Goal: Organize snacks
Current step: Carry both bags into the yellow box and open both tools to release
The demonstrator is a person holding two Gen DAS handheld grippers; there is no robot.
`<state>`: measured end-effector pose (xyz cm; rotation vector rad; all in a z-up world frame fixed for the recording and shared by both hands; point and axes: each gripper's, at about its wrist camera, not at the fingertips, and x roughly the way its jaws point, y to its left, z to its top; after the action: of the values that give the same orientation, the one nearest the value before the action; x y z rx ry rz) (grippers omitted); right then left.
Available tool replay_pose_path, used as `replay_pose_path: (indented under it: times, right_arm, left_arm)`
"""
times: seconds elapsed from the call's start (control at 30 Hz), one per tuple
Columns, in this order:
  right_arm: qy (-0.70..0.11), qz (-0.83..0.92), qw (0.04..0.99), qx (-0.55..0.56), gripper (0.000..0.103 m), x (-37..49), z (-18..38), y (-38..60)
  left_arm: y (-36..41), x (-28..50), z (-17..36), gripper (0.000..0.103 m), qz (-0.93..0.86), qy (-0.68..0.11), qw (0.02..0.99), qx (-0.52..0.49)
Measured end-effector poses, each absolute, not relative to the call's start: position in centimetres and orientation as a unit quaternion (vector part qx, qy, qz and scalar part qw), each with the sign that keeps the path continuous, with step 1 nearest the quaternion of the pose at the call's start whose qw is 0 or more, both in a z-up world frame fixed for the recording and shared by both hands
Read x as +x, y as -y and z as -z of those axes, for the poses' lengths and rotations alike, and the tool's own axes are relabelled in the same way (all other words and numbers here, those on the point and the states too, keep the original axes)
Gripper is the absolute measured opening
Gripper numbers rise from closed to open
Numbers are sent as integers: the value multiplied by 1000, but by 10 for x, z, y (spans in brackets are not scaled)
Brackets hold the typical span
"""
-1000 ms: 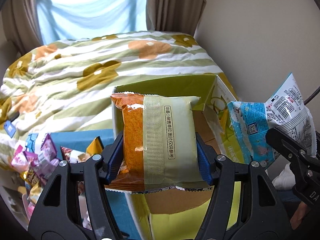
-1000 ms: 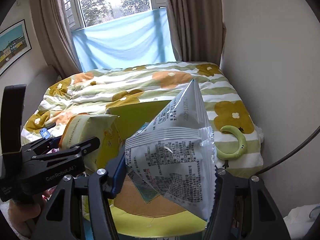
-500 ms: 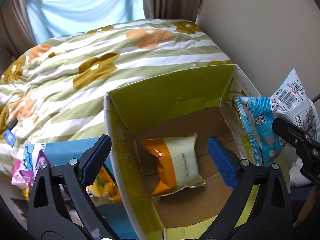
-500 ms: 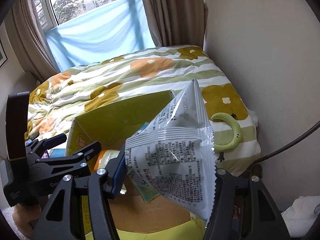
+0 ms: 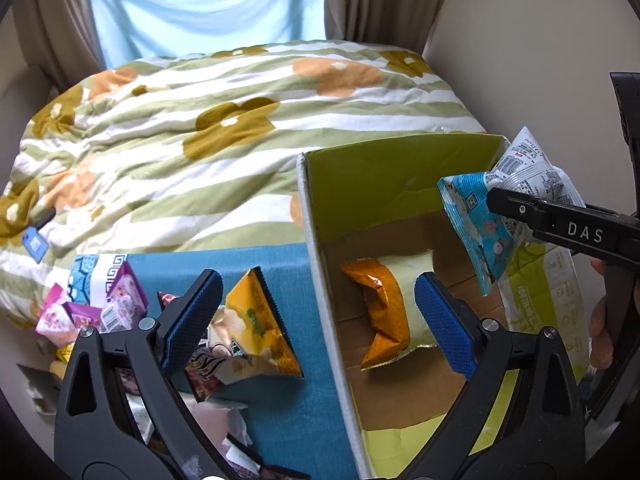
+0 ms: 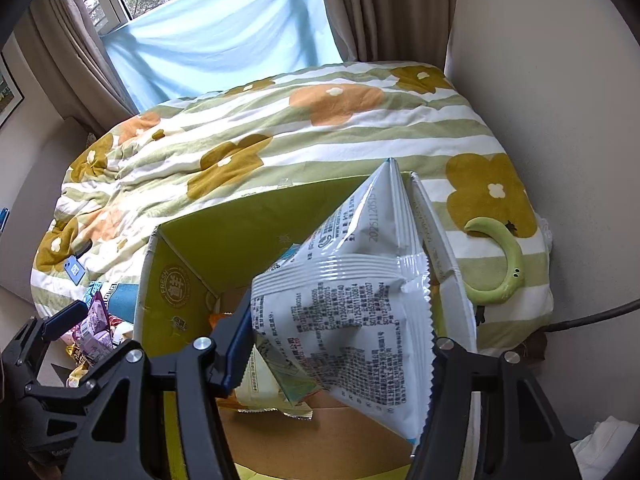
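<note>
- Two hand-held grippers hover over a green-lined cardboard box (image 5: pixel 384 184) that stands at the bed's near edge.
- Right hand-held gripper (image 6: pixel 336 344) clamps a white-and-blue snack bag (image 6: pixel 360 312); the bag hangs over the box's open top, near its right wall, long axis pointing up and away from the pads.
- Box floor lies directly below that bag, so the coming move looks like a short lowering and release; the right hand is plainly the nearer one for it.
- Left hand-held gripper (image 5: pixel 316 320) has just been opening and stands wide with nothing between its pads; it straddles the box's left wall, one finger over the blue surface (image 5: pixel 280 420) outside, the other over the box.
- One orange-and-cream packet (image 5: pixel 384 312) lies flat on the box floor, toward the left wall.
- Loose snacks remain outside on the left: a yellow bag (image 5: pixel 256 332) just beside the box, and pink and purple packets (image 5: pixel 100 312) farther left.
</note>
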<state>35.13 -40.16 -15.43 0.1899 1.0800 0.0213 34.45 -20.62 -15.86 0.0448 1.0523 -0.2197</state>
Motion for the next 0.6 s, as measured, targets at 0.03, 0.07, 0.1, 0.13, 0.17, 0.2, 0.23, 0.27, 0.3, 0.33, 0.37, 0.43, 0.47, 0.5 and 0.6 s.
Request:
replay_pose_path:
  times: [0.03, 0.07, 0.1, 0.13, 0.17, 0.2, 0.23, 0.27, 0.3, 0.33, 0.37, 0.43, 0.47, 0.5, 0.6]
  right_arm:
    - [-518, -13, 850, 93, 59, 356, 158, 401]
    - [-521, -17, 848, 97, 60, 359, 160, 399]
    - [-523, -20, 846, 102, 61, 362, 163, 399]
    - [-524, -18, 845, 107, 66, 363, 166, 399]
    - [-521, -13, 846, 112, 80, 363, 167, 401]
    - [-512, -11, 851, 119, 90, 361, 166, 402]
    - [-501, -13, 856, 125, 103, 358, 164, 403]
    - [-489, -14, 863, 130, 103, 353, 162, 405]
    - [-482, -13, 867, 130, 103, 348, 160, 407]
    - [-481, -11, 868, 126, 103, 344, 158, 407]
    - [-485, -12, 866, 121, 103, 341, 158, 408]
    - [-491, -16, 864, 114, 103, 333, 157, 409]
    - [-492, -18, 863, 111, 103, 330, 156, 410]
    - [-492, -20, 864, 109, 103, 326, 154, 410]
    - [-482, -23, 869, 110, 103, 315, 142, 412]
  left_arm:
    - [204, 344, 160, 96, 105, -505, 856, 16]
    - [201, 344, 161, 96, 105, -508, 855, 10]
    - [199, 343, 161, 96, 106, -508, 855, 4]
    - [197, 341, 161, 96, 106, -508, 855, -1]
    - [195, 340, 161, 96, 106, -507, 855, -2]
    - [195, 339, 161, 96, 104, -507, 855, -1]
    - [195, 337, 161, 96, 102, -508, 855, 0]
    - [194, 335, 161, 96, 101, -508, 855, -1]
    - [194, 333, 161, 96, 101, -508, 855, -3]
    - [195, 332, 160, 96, 102, -508, 855, -6]
    - [195, 330, 159, 96, 103, -508, 855, -7]
    - [196, 326, 154, 96, 103, -504, 857, -7]
    - [197, 321, 150, 96, 104, -501, 859, -5]
    - [198, 318, 146, 96, 103, -496, 862, -2]
    - [200, 306, 130, 96, 100, -481, 871, 4]
